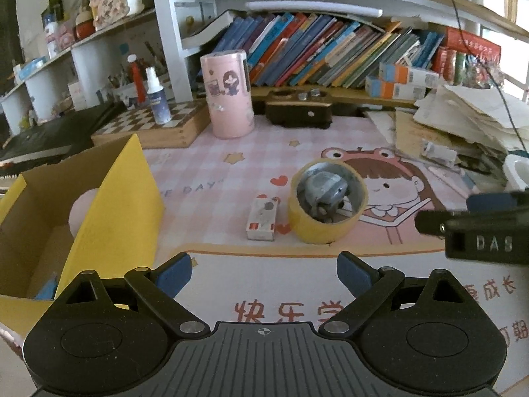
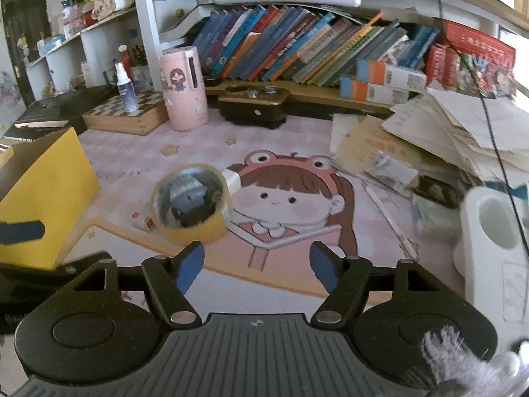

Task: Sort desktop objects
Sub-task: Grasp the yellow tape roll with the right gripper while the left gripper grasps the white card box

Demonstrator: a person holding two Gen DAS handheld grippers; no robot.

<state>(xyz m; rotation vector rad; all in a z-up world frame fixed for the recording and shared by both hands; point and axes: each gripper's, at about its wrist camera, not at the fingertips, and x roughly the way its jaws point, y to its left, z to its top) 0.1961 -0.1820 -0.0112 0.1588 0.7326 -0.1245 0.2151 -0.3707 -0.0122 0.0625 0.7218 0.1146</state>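
Far left, a yellow cardboard box [image 1: 109, 211] is sitting open on the pink desk mat [image 1: 231, 172], with a pale pink object lying inside it. Behind it a chessboard box [image 1: 155, 125] is carrying a spray bottle [image 1: 158, 99]; a pink cylinder [image 1: 228, 94] is standing just right of it. The left gripper [image 1: 264, 273] is hovering near the mat's front edge, jaws spread wide and holding nothing. Ahead of it a small white box [image 1: 263, 220] is lying just left of the yellow tape roll [image 1: 325, 201], which is ringing a grey object. The right gripper [image 2: 256, 264] is hanging wide open and empty, with the tape roll [image 2: 195, 205] ahead-left. Far right, a paper stack [image 2: 463, 132] is piling up beside a white holder [image 2: 489, 241].
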